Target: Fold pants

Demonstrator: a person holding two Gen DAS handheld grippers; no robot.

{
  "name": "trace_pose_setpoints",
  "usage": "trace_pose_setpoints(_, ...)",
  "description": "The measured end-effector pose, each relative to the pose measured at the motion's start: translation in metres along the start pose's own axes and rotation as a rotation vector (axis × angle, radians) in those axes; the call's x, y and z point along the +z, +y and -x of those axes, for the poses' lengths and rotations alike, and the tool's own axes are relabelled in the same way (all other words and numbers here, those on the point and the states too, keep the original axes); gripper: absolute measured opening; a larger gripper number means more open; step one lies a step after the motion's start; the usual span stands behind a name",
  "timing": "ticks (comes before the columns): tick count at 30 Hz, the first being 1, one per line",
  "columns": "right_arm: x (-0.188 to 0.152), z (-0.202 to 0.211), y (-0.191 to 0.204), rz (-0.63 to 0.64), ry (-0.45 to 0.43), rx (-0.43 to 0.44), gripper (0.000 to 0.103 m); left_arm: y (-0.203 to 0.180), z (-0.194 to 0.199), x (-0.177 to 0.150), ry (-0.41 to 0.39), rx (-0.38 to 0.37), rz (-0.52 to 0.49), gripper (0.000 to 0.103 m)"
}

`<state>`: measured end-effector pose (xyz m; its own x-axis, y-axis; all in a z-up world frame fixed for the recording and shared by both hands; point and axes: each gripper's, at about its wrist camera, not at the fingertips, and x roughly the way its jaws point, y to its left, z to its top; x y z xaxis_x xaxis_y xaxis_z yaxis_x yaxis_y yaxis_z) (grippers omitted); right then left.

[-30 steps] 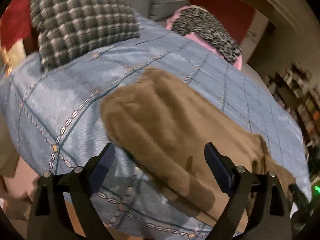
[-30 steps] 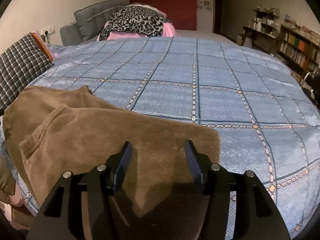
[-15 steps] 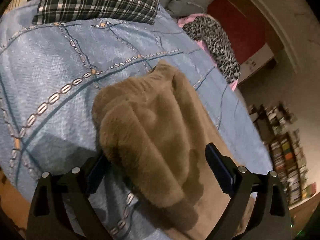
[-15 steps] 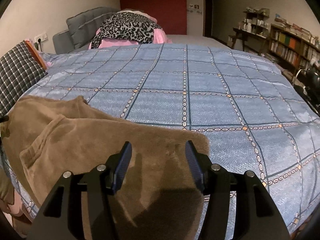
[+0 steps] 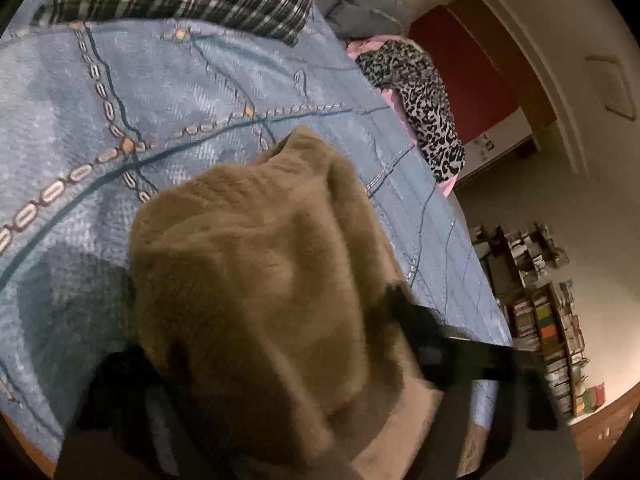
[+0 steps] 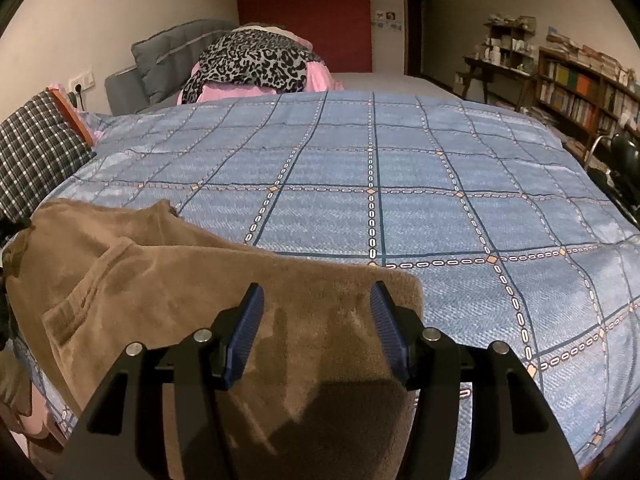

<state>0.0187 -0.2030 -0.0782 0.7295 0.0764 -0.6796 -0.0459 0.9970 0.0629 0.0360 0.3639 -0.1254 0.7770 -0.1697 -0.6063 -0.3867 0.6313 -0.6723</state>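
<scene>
So, the brown fleece pants (image 6: 168, 304) are lying along the near edge of the bed (image 6: 400, 200), bunched up toward the near left corner, with the flat end reaching to about the middle of that edge. The left claw (image 5: 256, 344) is closing on the bunched end right now, fabric heaped between its jaws, though it's blurry and I can't tell if the pads have bitten yet. The right claw (image 6: 316, 336) hangs half open over the flat end, holding nothing. My take: let the left one finish clamping through all the layers before pulling, get the right one pinching its own end too, then lift both together and keep the cloth taut so the fold lands square.
</scene>
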Motion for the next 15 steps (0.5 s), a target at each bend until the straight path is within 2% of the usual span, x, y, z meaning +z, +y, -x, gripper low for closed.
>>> trace_pose_setpoints(2,0.001,0.001,0.001,0.000,-0.003,0.003,0.056,0.006,-0.005,0.003,0.023,0.003,0.036,0.035)
trace_pose_setpoints(5,0.002,0.002,0.001,-0.002,-0.008,0.007,0.056,0.001,-0.003,0.003,0.024,0.000,0.030,0.025)
trace_pose_setpoints(9,0.004,0.006,-0.002,-0.012,-0.020,0.013,0.056,-0.029,0.010,0.004,-0.019,-0.006,-0.045,0.022)
trace_pose_setpoints(15,0.004,0.015,-0.007,-0.033,-0.041,0.023,0.056,-0.102,0.038,-0.009,-0.092,-0.037,-0.258,0.022)
